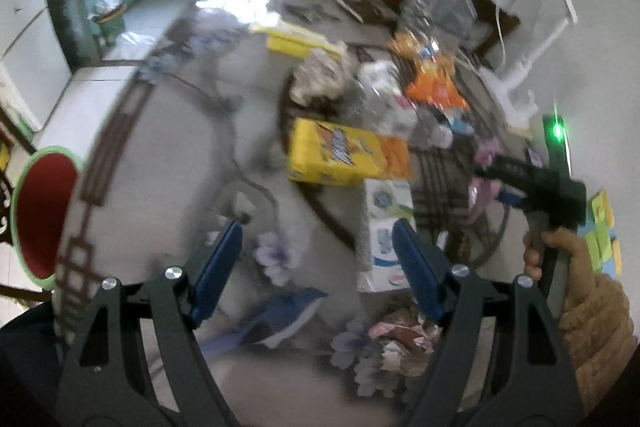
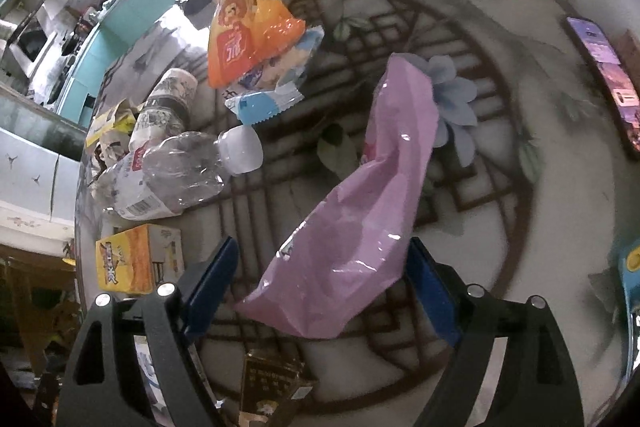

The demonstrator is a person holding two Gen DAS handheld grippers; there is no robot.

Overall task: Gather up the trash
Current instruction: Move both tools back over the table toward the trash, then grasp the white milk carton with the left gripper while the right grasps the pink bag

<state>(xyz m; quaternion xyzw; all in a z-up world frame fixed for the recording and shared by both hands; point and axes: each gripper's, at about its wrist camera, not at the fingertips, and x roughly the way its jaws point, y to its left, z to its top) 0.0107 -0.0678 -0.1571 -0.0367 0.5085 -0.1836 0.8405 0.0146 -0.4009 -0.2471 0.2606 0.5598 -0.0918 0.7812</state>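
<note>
Trash lies scattered on a round patterned table (image 1: 168,155). In the left wrist view I see a yellow box (image 1: 340,153), a white carton (image 1: 386,235), an orange snack bag (image 1: 434,89) and crumpled wrappers (image 1: 400,337). My left gripper (image 1: 318,267) is open and empty above the table. My right gripper (image 2: 322,275) is open, its blue fingers on either side of a pink plastic bag (image 2: 360,211) lying on the table. The right gripper also shows in the left wrist view (image 1: 508,187). A crushed clear bottle (image 2: 176,171) and orange bag (image 2: 250,39) lie beyond.
A red bin with a green rim (image 1: 42,211) stands low at the left, beside the table. A phone (image 2: 606,79) lies at the table's right edge. A small yellow box (image 2: 132,259), a dark packet (image 2: 272,387) and a white stand (image 1: 520,27) are nearby.
</note>
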